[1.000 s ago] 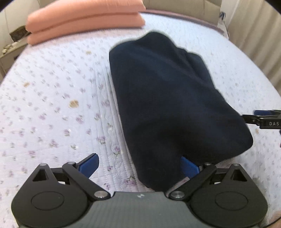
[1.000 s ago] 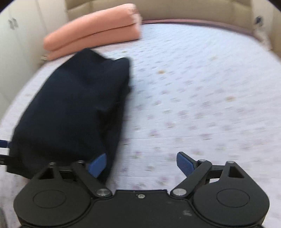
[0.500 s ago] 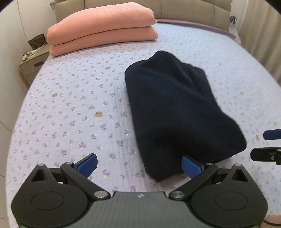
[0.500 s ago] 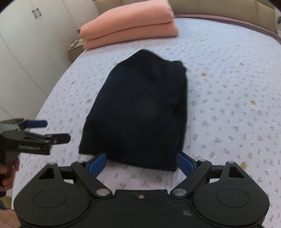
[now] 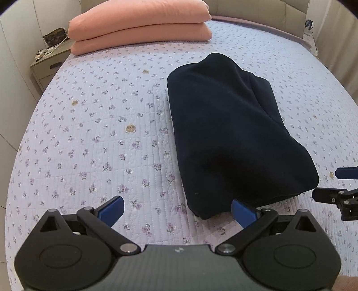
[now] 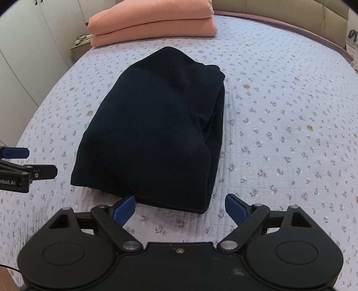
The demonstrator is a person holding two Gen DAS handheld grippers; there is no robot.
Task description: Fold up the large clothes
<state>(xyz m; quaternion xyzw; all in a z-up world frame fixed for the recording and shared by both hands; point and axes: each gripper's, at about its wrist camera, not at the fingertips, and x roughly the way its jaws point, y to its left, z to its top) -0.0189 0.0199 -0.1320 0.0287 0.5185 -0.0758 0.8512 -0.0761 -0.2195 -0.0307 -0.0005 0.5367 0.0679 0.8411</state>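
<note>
A dark navy garment (image 5: 230,134) lies folded into a thick oblong bundle on the flowered bedspread (image 5: 100,138); the right wrist view shows the same garment (image 6: 156,134) from its near end. My left gripper (image 5: 177,210) is open, held just short of the bundle's near left corner, with nothing between its blue pads. My right gripper (image 6: 180,207) is open too, hovering in front of the bundle's near edge without touching it. Each gripper shows at the edge of the other's view: the right gripper (image 5: 335,185) and the left gripper (image 6: 33,162).
Two stacked salmon-pink pillows (image 5: 138,24) lie at the head of the bed against the beige headboard (image 6: 279,13). A bedside table (image 5: 48,60) with small items stands far left. White wardrobe doors (image 6: 29,56) line the left side. Bedspread (image 6: 290,134) stretches right of the bundle.
Both grippers have pulled back and risen from the bundle's near end. The right view swung left, so the garment now sits centred. The garment itself has stayed put.
</note>
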